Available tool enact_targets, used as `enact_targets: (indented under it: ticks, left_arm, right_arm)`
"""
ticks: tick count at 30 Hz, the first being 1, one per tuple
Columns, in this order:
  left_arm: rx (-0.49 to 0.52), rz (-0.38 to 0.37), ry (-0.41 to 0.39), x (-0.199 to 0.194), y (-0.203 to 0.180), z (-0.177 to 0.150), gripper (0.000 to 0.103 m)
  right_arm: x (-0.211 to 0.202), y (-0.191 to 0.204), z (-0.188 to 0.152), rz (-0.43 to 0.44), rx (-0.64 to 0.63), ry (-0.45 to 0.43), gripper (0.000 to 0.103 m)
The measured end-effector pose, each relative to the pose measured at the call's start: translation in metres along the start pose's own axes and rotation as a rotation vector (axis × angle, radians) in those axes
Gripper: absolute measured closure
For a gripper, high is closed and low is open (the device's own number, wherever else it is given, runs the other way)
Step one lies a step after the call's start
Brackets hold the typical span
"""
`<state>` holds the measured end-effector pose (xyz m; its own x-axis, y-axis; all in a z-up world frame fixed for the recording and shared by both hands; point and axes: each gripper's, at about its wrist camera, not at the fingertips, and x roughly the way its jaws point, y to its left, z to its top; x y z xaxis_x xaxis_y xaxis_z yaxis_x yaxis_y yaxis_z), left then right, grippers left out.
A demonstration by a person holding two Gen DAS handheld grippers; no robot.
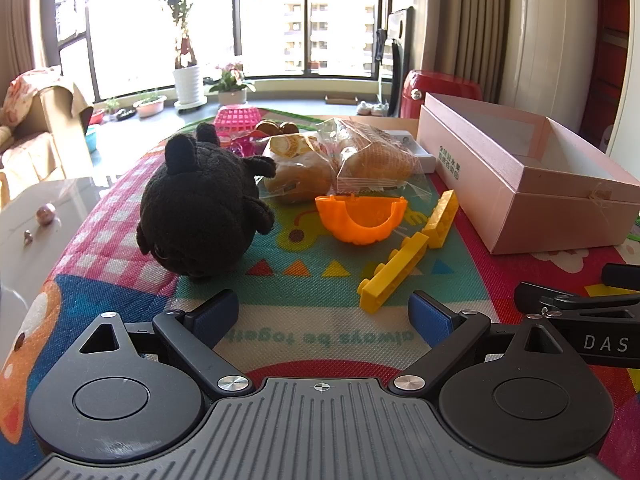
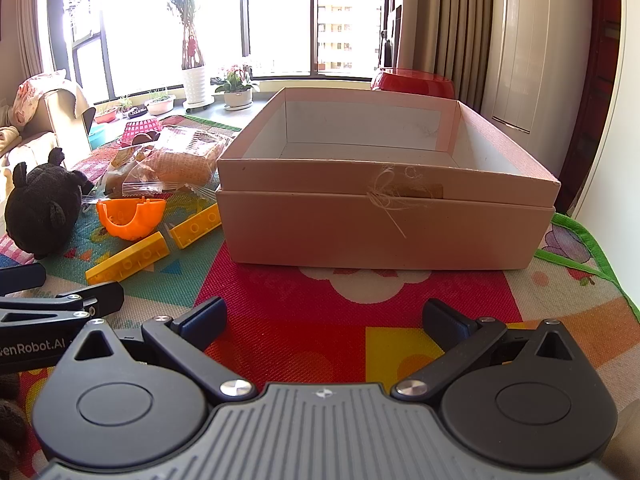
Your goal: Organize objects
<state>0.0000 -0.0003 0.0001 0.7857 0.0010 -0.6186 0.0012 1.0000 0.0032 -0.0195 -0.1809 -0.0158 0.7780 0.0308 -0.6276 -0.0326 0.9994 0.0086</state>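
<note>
Loose items sit on the play mat (image 1: 132, 240), none boxed yet by the look of it; pink box (image 2: 384, 224) is dead ahead of the right gripper (image 2: 324, 320), open top, looks empty inside. Ahead-left of the left gripper (image 1: 324, 312): black plush toy (image 1: 200, 208), soft and light, will squash, so grab across the body, not the ears. Straight ahead and a bit right: two yellow bricks (image 1: 394, 272), rigid plastic, slick, lying flat nearly end to end; pinch across the narrow width near the middle, studs may help grip. Just beyond them the orange basket piece (image 1: 360, 218), thin hard shell on its side; take the rim, could flex or pop out of the pads. Further out, touching the plush: bagged bread (image 1: 340, 160), light, crushable, wrapper is slippery, so pinch the bag's loose edge rather than the loaf. Pink mesh basket (image 1: 236, 118) far behind all that. Both grippers have jaws spread wide, holding nothing, low over the mat, side by side. My guess for first pick: near brick with the left, since it's closest.
</note>
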Motion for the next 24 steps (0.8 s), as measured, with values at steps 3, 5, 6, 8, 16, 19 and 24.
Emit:
enact_targets:
  ticks: [3, 5, 6, 8, 16, 19, 24]
  left_arm:
    - [-0.003, -0.002, 0.000, 0.0001, 0.0002, 0.0002, 0.006]
    - [-0.001, -0.001, 0.000, 0.0002, 0.0002, 0.0002, 0.006]
    - [-0.001, -0.001, 0.000, 0.0002, 0.0004, 0.0002, 0.006]
    - [-0.003, -0.003, 0.000, 0.0002, 0.0003, 0.0002, 0.006]
    - [-0.001, -0.001, 0.001, 0.0003, 0.0001, 0.0004, 0.006]
    - [0.000, 0.000, 0.001, 0.0001, 0.0002, 0.0003, 0.006]
    - [-0.002, -0.002, 0.001, 0.0002, 0.0005, 0.0003, 0.006]
  right_arm:
    - [0.0000, 0.0000, 0.0000, -0.001, -0.001, 0.000, 0.000]
    - [-0.0002, 0.0000, -0.0002, -0.001, -0.002, 0.000, 0.000]
    - [-0.0002, -0.0001, -0.0002, -0.001, -0.001, 0.000, 0.000]
    - [0.0000, 0.0001, -0.0004, -0.001, -0.001, 0.000, 0.000]
    - [0.0001, -0.0001, 0.0000, -0.001, -0.001, 0.000, 0.000]
    - [-0.0004, -0.0003, -0.0003, 0.000, 0.000, 0.000, 0.000]
    - [0.0004, 0.0000, 0.0001, -0.001, -0.001, 0.000, 0.000]
